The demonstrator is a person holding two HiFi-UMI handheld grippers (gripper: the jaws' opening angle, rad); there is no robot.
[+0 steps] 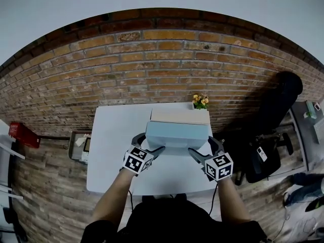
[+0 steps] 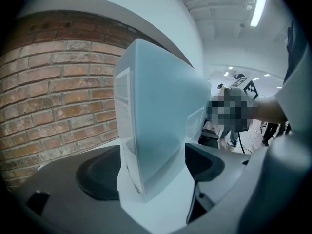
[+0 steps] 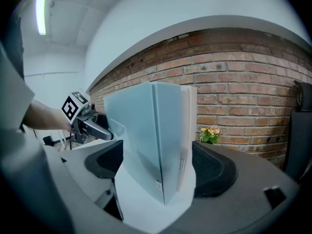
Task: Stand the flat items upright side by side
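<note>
Jaws straddling both ends of an upright blue box

The left gripper point(image 1: 149, 144) and right gripper point(image 1: 205, 147) each have their jaws apart around one end of the blue box point(image 1: 178, 133). It stands on edge on the worktop point(image 1: 116, 151), midway between the pads, which do not appear to press on it. A tan box point(image 1: 179, 116) stands upright on the far-jaw side, seemingly against the blue one. The step in hand looks like letting the blue box stand by itself. It is probably best to keep both pairs of jaws loosely around it until it shows no lean. Then draw each gripper back along the box's length, not sideways, so no pad drags an end. If a gap shows, nudge it with the near jaws toward the tan box.
</note>
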